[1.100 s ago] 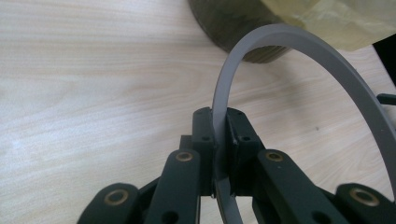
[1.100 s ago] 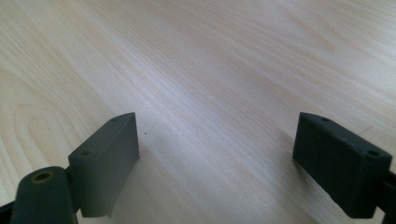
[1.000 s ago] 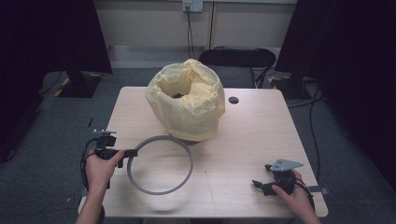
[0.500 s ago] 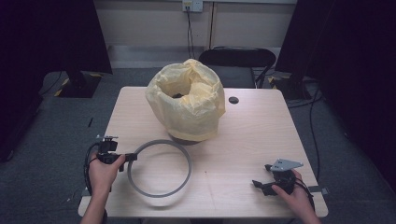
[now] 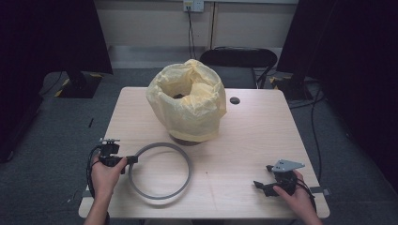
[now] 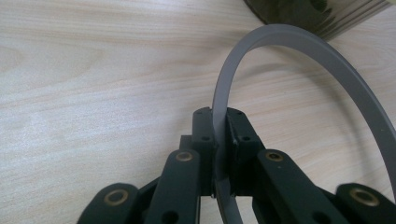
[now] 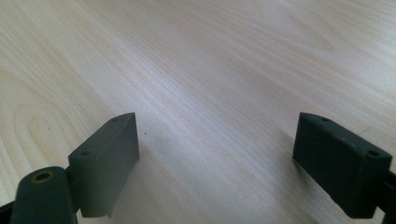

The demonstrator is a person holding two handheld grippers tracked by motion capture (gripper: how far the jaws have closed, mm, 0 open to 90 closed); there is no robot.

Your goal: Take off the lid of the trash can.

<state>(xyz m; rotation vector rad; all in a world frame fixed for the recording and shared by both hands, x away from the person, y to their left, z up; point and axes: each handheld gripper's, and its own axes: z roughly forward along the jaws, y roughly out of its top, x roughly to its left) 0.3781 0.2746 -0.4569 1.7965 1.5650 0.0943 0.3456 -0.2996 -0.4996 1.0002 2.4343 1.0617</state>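
Note:
A thin grey ring (image 5: pixel 159 171) lies flat on the wooden table (image 5: pixel 244 140), near its front left. My left gripper (image 5: pixel 133 160) is shut on the ring's left rim; in the left gripper view the grey ring (image 6: pixel 299 56) passes between the two closed pads of the left gripper (image 6: pixel 219 126) and curves away to the right. My right gripper (image 5: pixel 261 186) rests near the table's front right corner. The right gripper (image 7: pixel 215 140) stands open there, with bare wood between its jaws.
A round bin lined with a yellow bag (image 5: pixel 187 101) stands at the middle back of the table, just behind the ring. A small dark hole (image 5: pixel 234 100) sits to its right. A black chair (image 5: pixel 237 58) stands behind the table.
The left gripper has drawn the ring a little toward the front left of the table, away from the bin. The right gripper has not moved.

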